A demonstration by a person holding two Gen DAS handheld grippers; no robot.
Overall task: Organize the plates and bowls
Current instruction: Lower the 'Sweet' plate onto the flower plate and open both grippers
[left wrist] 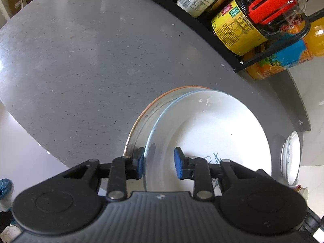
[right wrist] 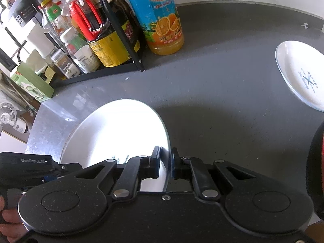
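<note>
Gripping plate [right wrist: 113,133] rim, right tool [right wrist: 166,163] steadies it over counter [left wrist: 81,60]; left tool [left wrist: 159,163] released astride opposite rim; second plate [right wrist: 301,73] waits at 2 o'clock for stacking.

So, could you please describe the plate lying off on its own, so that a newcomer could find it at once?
Start at the grey counter and find the orange juice bottle beside the black rack. To its right, near the counter's edge, lies a white plate. Unlike the big plate between the hand-held gripper fingers, it lies alone and carries printed "BAKERY" lettering.
</note>
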